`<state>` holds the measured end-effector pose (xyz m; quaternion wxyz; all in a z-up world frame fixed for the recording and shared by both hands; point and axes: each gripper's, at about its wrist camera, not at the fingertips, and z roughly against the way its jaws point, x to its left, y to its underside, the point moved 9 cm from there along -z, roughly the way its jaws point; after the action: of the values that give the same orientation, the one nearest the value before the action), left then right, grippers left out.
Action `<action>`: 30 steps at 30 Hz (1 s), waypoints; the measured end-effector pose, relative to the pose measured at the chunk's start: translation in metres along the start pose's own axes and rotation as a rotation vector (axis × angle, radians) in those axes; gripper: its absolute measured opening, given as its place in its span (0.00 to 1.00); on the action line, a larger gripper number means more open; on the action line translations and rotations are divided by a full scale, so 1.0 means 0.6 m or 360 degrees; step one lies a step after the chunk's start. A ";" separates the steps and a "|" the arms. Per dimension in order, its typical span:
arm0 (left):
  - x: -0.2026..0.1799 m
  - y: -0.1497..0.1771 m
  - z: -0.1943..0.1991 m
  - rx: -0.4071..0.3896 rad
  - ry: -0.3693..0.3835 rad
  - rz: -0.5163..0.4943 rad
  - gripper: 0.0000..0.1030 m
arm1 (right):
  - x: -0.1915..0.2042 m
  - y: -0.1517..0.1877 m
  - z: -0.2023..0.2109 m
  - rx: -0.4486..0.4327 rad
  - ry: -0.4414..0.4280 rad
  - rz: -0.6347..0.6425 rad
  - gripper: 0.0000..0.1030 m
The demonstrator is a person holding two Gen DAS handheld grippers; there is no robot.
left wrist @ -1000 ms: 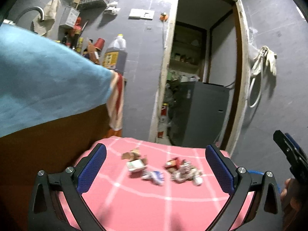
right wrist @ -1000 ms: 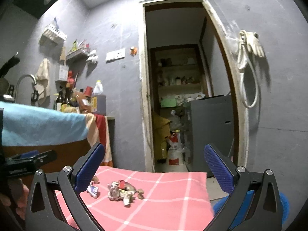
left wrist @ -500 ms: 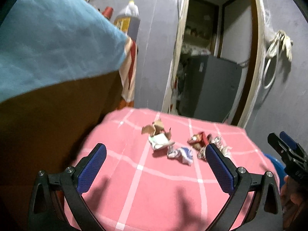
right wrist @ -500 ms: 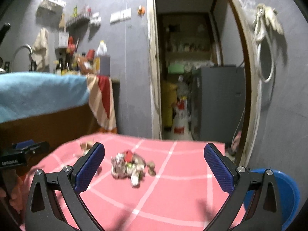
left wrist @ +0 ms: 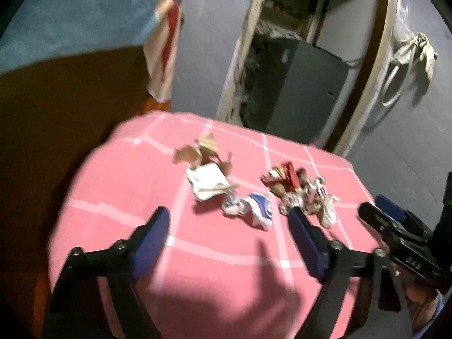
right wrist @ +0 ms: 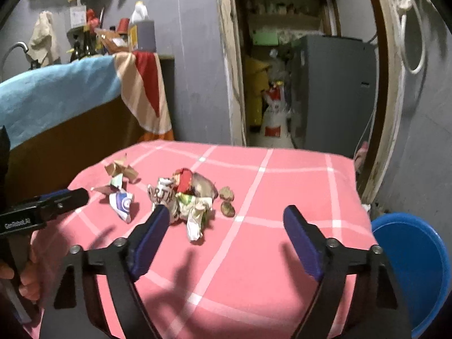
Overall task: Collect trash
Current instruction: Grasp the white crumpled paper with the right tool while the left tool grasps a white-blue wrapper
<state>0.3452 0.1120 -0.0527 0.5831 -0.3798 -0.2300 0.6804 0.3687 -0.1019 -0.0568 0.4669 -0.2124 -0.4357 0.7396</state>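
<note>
Crumpled trash lies on a pink checked tablecloth [left wrist: 118, 186]: torn brown cardboard with a white paper [left wrist: 207, 179], a blue-and-white wrapper [left wrist: 255, 207], and a red-and-white wrapper pile [left wrist: 299, 192]. In the right wrist view they show as the blue-white wrapper [right wrist: 123, 204], the wrapper pile [right wrist: 183, 195] and two brown scraps [right wrist: 227, 200]. My left gripper [left wrist: 228, 234] is open and empty, just short of the blue-white wrapper. My right gripper [right wrist: 226, 231] is open and empty, in front of the pile.
A blue tub [right wrist: 412, 268] sits low beside the table's right edge. A brown counter with a blue towel [right wrist: 50, 96] stands to the left. A doorway with a grey cabinet [right wrist: 330, 90] is behind the table.
Both grippers have tilted down and moved closer over the table toward the trash. Both stay open, with the jaws somewhat narrower than before.
</note>
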 end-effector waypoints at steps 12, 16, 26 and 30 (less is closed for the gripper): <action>-0.027 0.001 -0.057 0.0184 0.0092 0.0013 0.53 | 0.031 0.022 -0.067 0.0280 -0.0144 0.0110 0.39; -0.026 0.001 -0.072 0.0211 0.0085 0.0021 0.46 | 0.034 0.033 -0.088 0.0379 -0.0204 0.0094 0.36; -0.025 0.011 -0.080 0.0252 0.0050 0.0024 0.08 | 0.034 0.034 -0.089 0.0388 -0.0237 0.0075 0.09; -0.031 0.016 -0.075 0.0243 0.0062 0.0004 0.04 | 0.024 0.029 -0.075 0.0328 -0.0227 0.0037 0.09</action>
<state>0.3750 0.0863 -0.0826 0.6138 -0.3477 -0.1655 0.6892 0.3856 -0.0721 -0.0941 0.4455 -0.1151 -0.3868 0.7991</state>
